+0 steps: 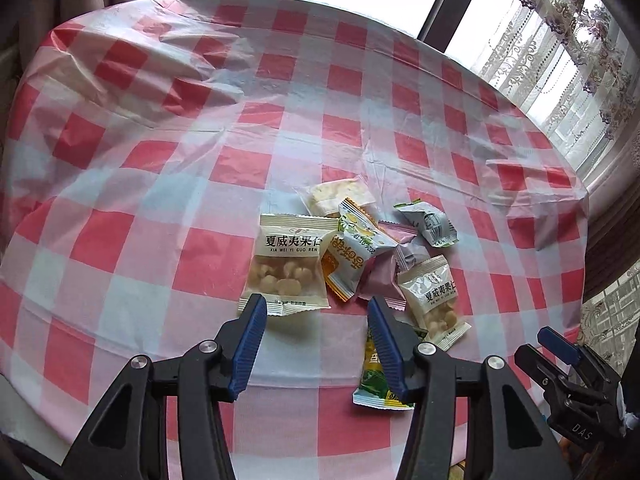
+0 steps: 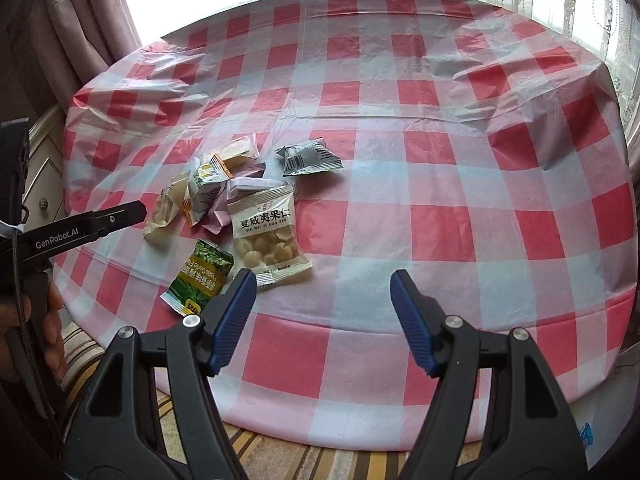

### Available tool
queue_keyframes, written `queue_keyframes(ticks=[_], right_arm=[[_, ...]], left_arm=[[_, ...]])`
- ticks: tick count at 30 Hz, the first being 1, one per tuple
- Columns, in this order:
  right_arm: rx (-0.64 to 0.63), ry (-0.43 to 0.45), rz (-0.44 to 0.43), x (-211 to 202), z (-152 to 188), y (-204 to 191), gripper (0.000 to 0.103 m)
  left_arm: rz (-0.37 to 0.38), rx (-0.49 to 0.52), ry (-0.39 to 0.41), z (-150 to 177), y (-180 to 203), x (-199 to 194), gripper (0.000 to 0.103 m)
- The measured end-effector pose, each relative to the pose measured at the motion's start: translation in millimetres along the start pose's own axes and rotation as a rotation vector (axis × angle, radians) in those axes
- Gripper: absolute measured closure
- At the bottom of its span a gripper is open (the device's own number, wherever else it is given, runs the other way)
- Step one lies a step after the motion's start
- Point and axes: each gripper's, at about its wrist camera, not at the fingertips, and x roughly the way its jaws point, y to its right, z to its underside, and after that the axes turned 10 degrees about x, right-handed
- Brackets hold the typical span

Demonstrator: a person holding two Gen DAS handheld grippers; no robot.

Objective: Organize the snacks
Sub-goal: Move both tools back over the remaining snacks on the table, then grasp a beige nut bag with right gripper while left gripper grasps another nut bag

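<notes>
Snack packets (image 1: 352, 248) heaped on the red-checked table (image 1: 160, 184), near its front edge. Left gripper (image 1: 316, 312) hovers over the heap, fingers apart, nothing grasped; green packet (image 1: 376, 380) lies under its right finger. Right gripper (image 2: 324, 284) hangs over bare cloth just right of the heap, fingers spread wide, empty.

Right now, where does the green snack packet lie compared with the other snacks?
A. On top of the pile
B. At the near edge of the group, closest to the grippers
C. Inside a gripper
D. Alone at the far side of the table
B: the green snack packet lies flat on the checked tablecloth, nearer the grippers than the other snacks.
</notes>
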Motion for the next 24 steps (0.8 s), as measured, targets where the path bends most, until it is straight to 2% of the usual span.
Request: queue_keyframes(ticks=[12, 24], right_arm=[[-0.080, -0.066, -0.032, 44, -14, -37, 0.031], [-0.103, -0.117, -0.021, 79, -23, -47, 0.031]], left_arm=[[-0.005, -0.048, -0.005, -8, -24, 23, 0.047], [0.030, -0.049, -0.003, -14, -30, 45, 0.045]])
